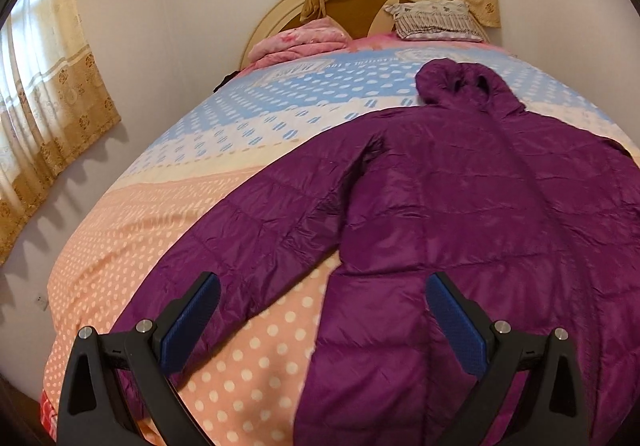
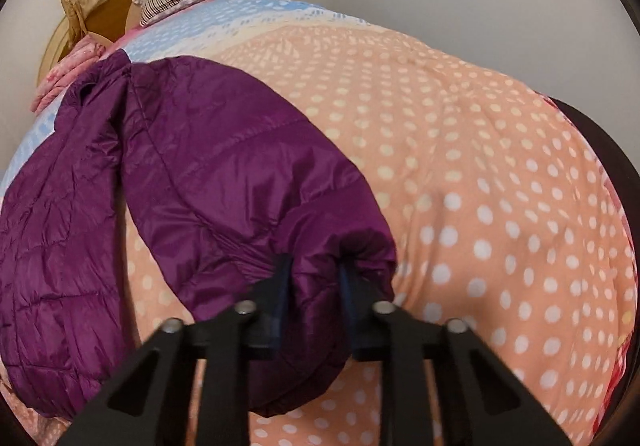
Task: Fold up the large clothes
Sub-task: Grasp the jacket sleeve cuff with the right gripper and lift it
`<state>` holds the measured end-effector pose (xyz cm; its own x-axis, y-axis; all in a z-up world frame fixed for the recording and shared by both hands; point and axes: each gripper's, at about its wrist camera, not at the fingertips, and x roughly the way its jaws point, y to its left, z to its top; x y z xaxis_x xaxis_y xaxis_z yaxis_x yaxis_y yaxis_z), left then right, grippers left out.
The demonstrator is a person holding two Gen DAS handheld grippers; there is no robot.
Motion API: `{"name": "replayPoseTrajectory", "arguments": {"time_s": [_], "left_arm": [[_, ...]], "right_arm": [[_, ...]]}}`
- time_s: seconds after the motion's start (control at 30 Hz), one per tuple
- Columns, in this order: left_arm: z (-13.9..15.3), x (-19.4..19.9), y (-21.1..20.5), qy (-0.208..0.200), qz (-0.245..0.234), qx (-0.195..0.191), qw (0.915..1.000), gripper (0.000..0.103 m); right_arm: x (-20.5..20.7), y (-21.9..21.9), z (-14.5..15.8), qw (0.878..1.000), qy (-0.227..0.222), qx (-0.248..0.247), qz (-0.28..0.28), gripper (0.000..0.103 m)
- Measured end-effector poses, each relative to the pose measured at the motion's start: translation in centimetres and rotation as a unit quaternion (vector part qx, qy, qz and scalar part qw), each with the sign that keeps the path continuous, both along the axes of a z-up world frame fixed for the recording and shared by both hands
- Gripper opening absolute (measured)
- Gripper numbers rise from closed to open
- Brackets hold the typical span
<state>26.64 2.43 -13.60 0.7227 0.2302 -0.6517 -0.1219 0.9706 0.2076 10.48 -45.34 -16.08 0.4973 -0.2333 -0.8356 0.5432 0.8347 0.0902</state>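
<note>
left wrist view: the purple puffer jacket (image 1: pixel 460 206) lies spread flat on the bed (image 1: pixel 168 230), hood toward the headboard (image 1: pixel 280 18), one sleeve (image 1: pixel 248 246) stretched out over the dotted bedspread. the left gripper (image 1: pixel 322 316) hovers above it with its fingers spread wide, holding nothing. the quilted shell looks light, soft and slick, so i'd judge it will slide and puff back up unless pressed down.

right wrist view: the right gripper (image 2: pixel 313 278) is clamped on the cuff end of the other sleeve (image 2: pixel 248 174), fabric bunched between the blue pads (image 2: pixel 283 278). the cuff seems a sound hold; for the left, the hem or the near sleeve's cuff is firmer than mid-panel.
</note>
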Motion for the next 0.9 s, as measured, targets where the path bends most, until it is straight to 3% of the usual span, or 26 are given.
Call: {"name": "replayPoseTrajectory", "arguments": {"time_s": [0.23,0.37,0.57,0.9], "left_arm": [[0.3,1.9,1.1,-0.001,0.008,0.019,0.9998,0.102],[0.8,3.3,1.3,-0.002,0.005,0.022,0.9997,0.102],[1.4,5.7,2.2,-0.003,0.016,0.010,0.9998,0.102],[1.2,7.4,3.4,-0.013,0.027,-0.007,0.9995,0.102]], "right_arm": [[0.9,-5.0,3.8,0.997,-0.023,-0.057,-0.042,0.009],[2.2,-5.1,7.0,0.994,-0.051,-0.087,-0.042,0.008],[5.8,-1.2,11.9,0.986,-0.099,-0.135,0.002,0.008],[13.6,8.9,11.7,0.973,-0.131,-0.153,0.111,0.008]]}}
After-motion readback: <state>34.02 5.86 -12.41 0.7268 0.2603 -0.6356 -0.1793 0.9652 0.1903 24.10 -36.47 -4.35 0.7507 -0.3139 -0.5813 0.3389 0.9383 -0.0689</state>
